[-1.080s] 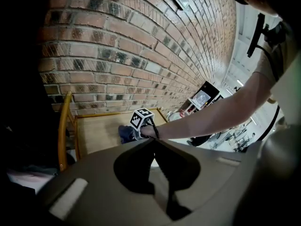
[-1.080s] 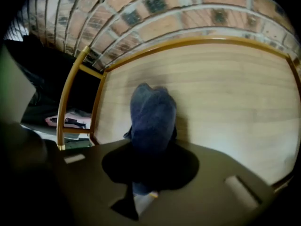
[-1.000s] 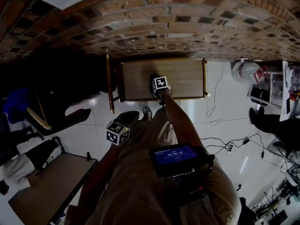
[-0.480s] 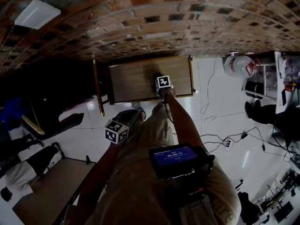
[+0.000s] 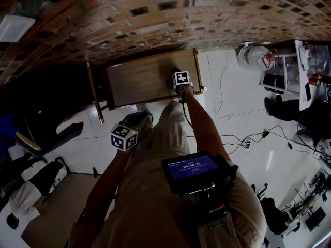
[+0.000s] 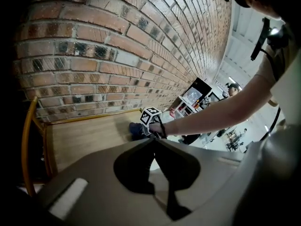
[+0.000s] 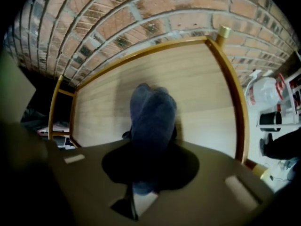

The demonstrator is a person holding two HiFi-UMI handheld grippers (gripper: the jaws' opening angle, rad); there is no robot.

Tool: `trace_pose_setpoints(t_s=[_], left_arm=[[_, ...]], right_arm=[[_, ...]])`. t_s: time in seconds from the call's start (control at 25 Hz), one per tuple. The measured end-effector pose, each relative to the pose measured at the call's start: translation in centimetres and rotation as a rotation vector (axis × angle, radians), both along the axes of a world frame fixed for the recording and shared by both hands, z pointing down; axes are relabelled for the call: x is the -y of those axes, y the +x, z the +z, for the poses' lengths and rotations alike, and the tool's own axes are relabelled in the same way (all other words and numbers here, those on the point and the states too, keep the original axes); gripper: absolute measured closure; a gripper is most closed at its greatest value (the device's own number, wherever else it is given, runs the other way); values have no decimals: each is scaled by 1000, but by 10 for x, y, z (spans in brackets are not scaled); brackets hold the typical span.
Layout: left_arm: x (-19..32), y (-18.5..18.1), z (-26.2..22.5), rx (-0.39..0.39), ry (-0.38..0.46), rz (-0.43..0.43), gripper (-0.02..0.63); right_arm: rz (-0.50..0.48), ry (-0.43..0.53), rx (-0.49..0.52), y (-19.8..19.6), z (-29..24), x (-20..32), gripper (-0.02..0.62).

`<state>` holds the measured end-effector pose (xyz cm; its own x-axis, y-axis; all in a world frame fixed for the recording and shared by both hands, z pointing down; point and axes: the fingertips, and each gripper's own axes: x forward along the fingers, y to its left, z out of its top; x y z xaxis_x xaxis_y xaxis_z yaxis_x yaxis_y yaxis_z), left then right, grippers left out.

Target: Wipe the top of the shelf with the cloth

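The shelf top [image 5: 137, 79] is a light wooden board with a golden rail, set against a brick wall. My right gripper [image 5: 178, 76] is near the board's right end, shut on a dark blue cloth [image 7: 151, 111] that is pressed onto the wood. The left gripper view shows the same cloth [image 6: 136, 129] beside the right gripper's marker cube [image 6: 151, 116]. My left gripper [image 6: 154, 139] hangs back over the floor in front of the shelf [image 6: 84, 138], its jaws shut with nothing between them. In the head view the left gripper [image 5: 126, 133] sits below the board's front edge.
The brick wall [image 5: 155, 19] rises right behind the shelf. Its golden rail [image 7: 235, 102] runs along the right edge. To the right, on white tile, stand a water jug [image 5: 254, 57] and cables [image 5: 248, 143]. A dark chair [image 5: 46, 133] is on the left.
My right gripper has slid the cloth to the right along the shelf top, from about the middle to near the right end. The left gripper has stayed in front of the shelf.
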<state>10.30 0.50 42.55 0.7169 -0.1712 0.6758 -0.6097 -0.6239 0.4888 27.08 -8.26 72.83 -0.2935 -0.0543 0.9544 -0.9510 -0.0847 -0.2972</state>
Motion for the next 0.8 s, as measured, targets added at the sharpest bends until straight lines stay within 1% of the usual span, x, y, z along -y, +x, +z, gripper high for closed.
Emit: trace_pose_setpoints(t_s=[0.2, 0.32, 0.52, 0.72, 0.8], left_arm=[[0, 8, -3, 1, 6, -3, 604], [0, 12, -2, 1, 7, -8, 604], [1, 22, 0, -5, 9, -13, 604], [0, 18, -4, -4, 15, -23, 604], [0, 14, -5, -5, 16, -29, 604]], right_arm=[[11, 2, -48, 35, 2, -2, 512], [24, -14, -71, 54, 0, -6, 512], [62, -29, -103, 84, 4, -8, 512], [89, -44, -130, 102, 3, -14, 512], [87, -17, -123, 102, 3, -10, 512]])
